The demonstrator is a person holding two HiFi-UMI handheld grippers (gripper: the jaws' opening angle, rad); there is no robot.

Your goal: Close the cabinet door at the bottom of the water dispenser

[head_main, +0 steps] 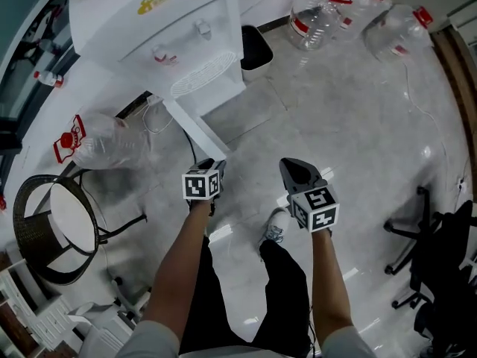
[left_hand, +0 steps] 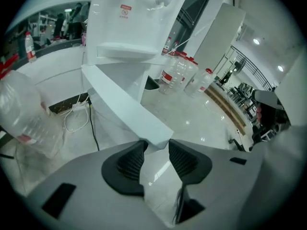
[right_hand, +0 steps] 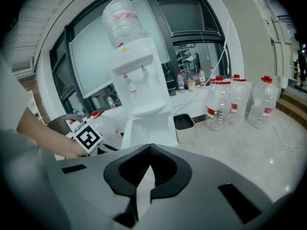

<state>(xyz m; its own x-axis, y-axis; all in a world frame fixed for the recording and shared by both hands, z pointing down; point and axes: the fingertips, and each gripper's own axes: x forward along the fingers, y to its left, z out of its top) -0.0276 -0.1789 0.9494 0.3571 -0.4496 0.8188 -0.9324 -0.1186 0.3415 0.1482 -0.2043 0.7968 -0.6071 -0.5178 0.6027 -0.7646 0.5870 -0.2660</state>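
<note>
Both your bare forearms reach forward and down, side by side: left forearm (head_main: 177, 263), right forearm (head_main: 328, 282). Your left gripper (head_main: 215, 164) points steeply down with its marker cube facing up at you. Its jaws stand apart, and the end of the cabinet door (left_hand: 124, 107) sits just at their tips, unpinched. Your right gripper (head_main: 291, 167) points less steeply, its jaws together at the tips with nothing between them. Your left hand (right_hand: 67, 147) wraps the gripper's handle.

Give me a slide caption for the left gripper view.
Open left tongs facing the end of the water dispenser's swung-open cabinet door, gripping nothing.
</note>
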